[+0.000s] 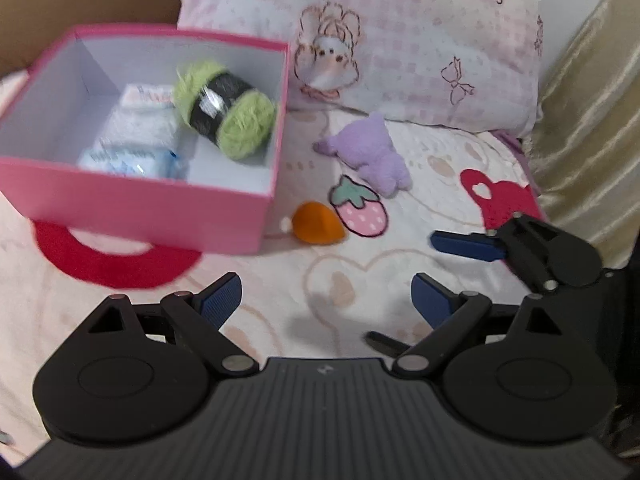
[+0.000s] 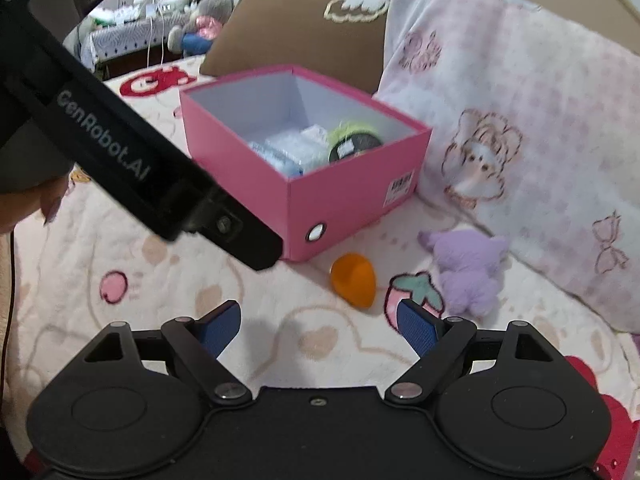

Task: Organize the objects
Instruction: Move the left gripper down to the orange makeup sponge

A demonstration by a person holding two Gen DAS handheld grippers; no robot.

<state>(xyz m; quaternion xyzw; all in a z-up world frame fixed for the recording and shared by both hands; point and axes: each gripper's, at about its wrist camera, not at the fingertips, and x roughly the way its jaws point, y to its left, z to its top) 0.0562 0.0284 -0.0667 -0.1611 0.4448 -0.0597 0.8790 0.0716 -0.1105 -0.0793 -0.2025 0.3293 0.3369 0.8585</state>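
A pink box (image 1: 140, 216) stands on the bed with its top open. Inside lie a green yarn ball (image 1: 226, 114) with a black band and white and blue packets (image 1: 136, 136). Just right of the box, an orange cone-shaped toy (image 1: 318, 228) and a purple plush (image 1: 372, 152) lie on the blanket. My left gripper (image 1: 328, 300) hangs open over bare blanket, short of the orange toy. My right gripper (image 2: 320, 328) is also open with nothing between its pads, near the orange toy (image 2: 354, 276) and the plush (image 2: 468, 268). The box (image 2: 352, 204) is behind them.
A pink checked pillow (image 1: 400, 40) leans behind the plush, with a brown cushion (image 2: 300, 28) beside it. A gold curtain (image 1: 592, 120) hangs at the right. The left gripper's black body (image 2: 120, 148) crosses the right wrist view, with a hand (image 2: 24, 208) beneath it. A blue finger (image 1: 464, 245) of the right gripper shows at the right.
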